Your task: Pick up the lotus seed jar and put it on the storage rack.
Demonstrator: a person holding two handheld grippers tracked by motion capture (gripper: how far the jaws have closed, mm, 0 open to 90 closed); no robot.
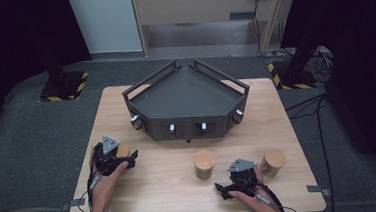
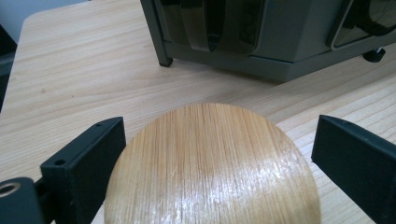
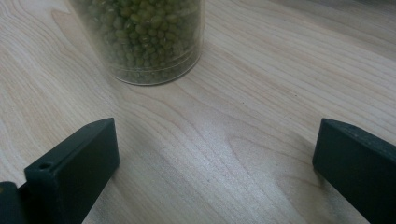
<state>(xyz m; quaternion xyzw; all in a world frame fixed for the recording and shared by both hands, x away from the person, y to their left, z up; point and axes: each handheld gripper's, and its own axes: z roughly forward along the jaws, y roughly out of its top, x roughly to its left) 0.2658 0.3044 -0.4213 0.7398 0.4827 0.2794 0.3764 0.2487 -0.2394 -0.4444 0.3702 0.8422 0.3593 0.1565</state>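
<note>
The pale wooden table point(image 1: 181, 186) carries everything. Beyond both tools, at the far half of it, stands the big dark grey angular tray with raised rails point(image 1: 188, 103), its front face set with small white-tipped knobs.

The left tool point(image 1: 117, 158), held in the person's left hand point(image 1: 106, 182), sits at the near left part of the table. Its black jaws stand wide on either side of a round bamboo-lidded jar point(image 2: 212, 168); in the left gripper view the lid lies between them, the left jaw just beside its edge and the right jaw clear of it, so nothing is clamped. The tray's corner and foot rise just ahead of this jar.

The right tool point(image 1: 234, 180), in the person's right hand point(image 1: 255, 196), rests low at the near right, jaws spread wide with bare table between them. Ahead of it and to its left stands a clear jar of green beans point(image 3: 144, 39) with a bamboo lid, apart from the jaws. A third bamboo-lidded jar point(image 1: 272, 161) stands just beside this tool on its right.
</note>
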